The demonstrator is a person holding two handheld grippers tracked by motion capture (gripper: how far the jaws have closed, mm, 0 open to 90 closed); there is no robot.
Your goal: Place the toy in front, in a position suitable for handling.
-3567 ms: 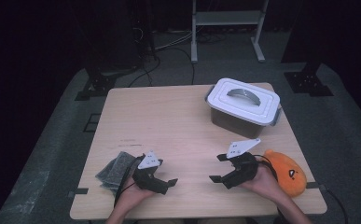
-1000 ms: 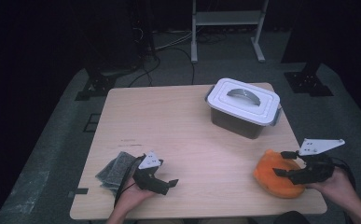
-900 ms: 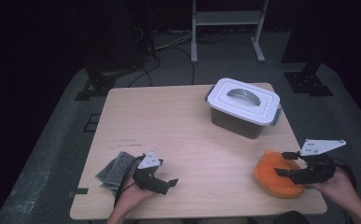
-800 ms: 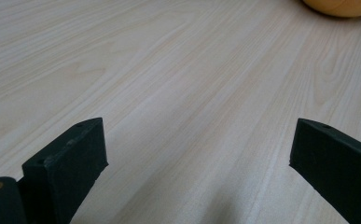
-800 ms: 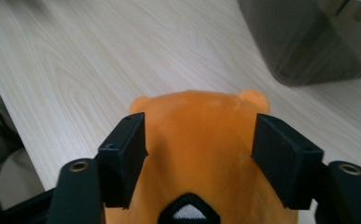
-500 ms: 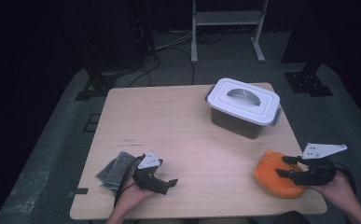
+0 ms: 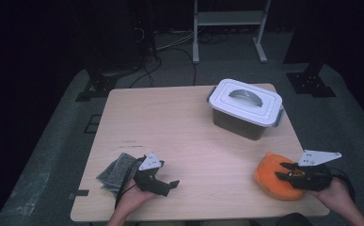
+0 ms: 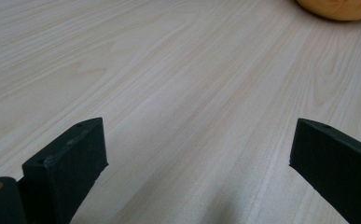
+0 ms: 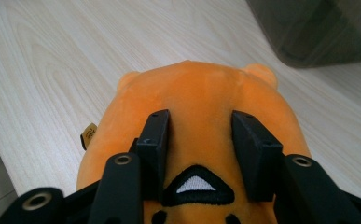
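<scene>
Fingers (image 9: 156, 140) of the right gripper (image 9: 200, 140) press into the crown of the orange plush toy (image 9: 201, 93), having just been closing on it; the fabric bulges between them, lower centre of the right gripper view. The toy's face is cut off by the bottom edge, and a small tag (image 9: 88, 134) at its left is too small to read. In the high view the toy (image 7: 271, 176) lies at the lower right of the bench (image 7: 189, 122), the right gripper (image 7: 290, 174) partly covering it. The left gripper (image 7: 168, 186), lower left, rests with fingers (image 8: 73, 158) wide apart and nothing between them. Grey cloths (image 7: 114, 169) lie partly hidden behind it. A lidded white box (image 7: 245, 101) stands upper right.
</scene>
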